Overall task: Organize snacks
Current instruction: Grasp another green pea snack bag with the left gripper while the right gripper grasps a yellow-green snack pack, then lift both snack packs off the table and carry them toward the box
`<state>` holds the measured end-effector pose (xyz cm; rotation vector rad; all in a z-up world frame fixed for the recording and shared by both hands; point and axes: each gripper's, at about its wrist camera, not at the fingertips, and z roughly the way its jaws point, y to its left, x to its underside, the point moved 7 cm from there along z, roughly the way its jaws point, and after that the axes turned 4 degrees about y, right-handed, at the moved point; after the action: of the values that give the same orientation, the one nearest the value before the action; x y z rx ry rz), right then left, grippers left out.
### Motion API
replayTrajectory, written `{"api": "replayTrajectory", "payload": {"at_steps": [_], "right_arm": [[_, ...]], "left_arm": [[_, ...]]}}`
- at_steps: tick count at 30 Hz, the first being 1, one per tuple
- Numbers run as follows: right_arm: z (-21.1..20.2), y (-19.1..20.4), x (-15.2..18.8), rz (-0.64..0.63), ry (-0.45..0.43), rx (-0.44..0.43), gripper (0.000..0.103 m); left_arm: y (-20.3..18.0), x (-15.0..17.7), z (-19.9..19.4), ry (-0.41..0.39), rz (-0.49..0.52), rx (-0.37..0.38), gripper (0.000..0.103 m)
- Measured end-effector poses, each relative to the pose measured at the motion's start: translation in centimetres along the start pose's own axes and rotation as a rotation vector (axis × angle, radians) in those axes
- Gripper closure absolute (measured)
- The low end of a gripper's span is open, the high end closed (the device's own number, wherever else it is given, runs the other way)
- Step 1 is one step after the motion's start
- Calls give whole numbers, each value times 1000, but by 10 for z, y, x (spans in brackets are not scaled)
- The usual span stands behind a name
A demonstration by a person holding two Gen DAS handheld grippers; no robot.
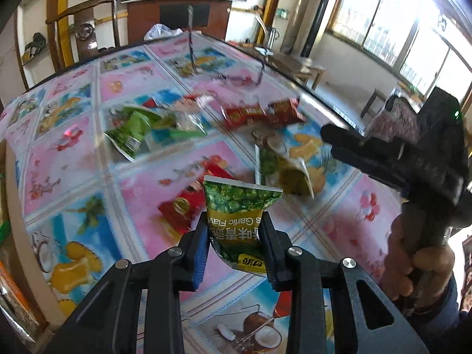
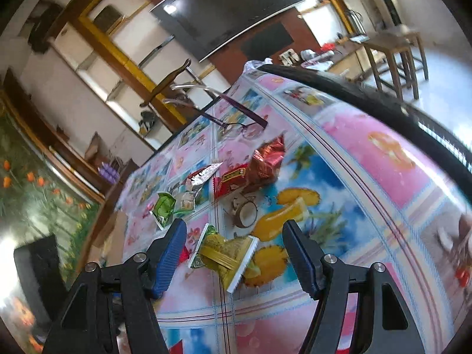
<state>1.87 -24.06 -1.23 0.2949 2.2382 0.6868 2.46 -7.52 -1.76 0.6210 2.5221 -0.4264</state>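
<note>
On the flowered tablecloth (image 1: pixel 73 159), your snacks lie scattered around one pair of glasses (image 2: pixel 239 124). Your left gripper (image 1: pixel 236 236) pinches one green pea packet (image 1: pixel 239 206) between its pads, lifted off the cloth nearer you than the glasses. Your right gripper (image 2: pixel 236 253) stands wide apart with nothing gripped; one yellow-green packet (image 2: pixel 227 253) lies on the cloth between its fingers, well this side of the glasses. Just this side of the glasses sit two red packets (image 2: pixel 250 171) touching each other. Left of those lies one green pouch (image 2: pixel 163 209) beside one silvery wrapper (image 2: pixel 203 175). One more red packet (image 1: pixel 185 203) rests behind the held one. Blur hides any finer count.
</note>
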Motion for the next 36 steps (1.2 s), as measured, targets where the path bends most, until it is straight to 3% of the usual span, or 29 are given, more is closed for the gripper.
{"api": "replayTrajectory", "payload": {"at_steps": [3, 6, 8, 11, 14, 18, 19, 20, 21, 26, 33, 36], "right_arm": [[20, 17, -12, -74, 56, -27, 31], [52, 26, -11, -80, 178, -78, 31], [61, 24, -3, -101, 209, -51, 31], [61, 30, 12, -132, 250, -78, 31], [58, 43, 27, -228, 264, -46, 31], [62, 49, 42, -378, 246, 119, 35], [64, 49, 43, -402, 236, 166, 43], [65, 48, 44, -418, 233, 210, 69], [64, 47, 44, -423, 235, 216, 71], [67, 50, 34, -405, 216, 247, 75], [84, 81, -19, -226, 53, 176, 75], [100, 88, -18, -213, 53, 107, 75]], "left_arm": [[15, -5, -10, -29, -41, -4, 72], [25, -7, -12, -30, -74, 4, 72], [29, -8, -11, -27, -80, 2, 72], [34, -8, -11, -25, -91, -5, 72], [36, -8, -12, -27, -96, -8, 72], [36, -8, -11, -29, -91, -13, 72], [36, -8, -10, -27, -94, -15, 72], [36, -7, -11, -26, -97, -15, 72], [37, -7, -11, -27, -101, -16, 72], [43, -9, -11, -35, -123, -28, 72], [62, -14, -17, -78, -187, -68, 72], [71, -15, -19, -85, -206, -88, 72]]}}
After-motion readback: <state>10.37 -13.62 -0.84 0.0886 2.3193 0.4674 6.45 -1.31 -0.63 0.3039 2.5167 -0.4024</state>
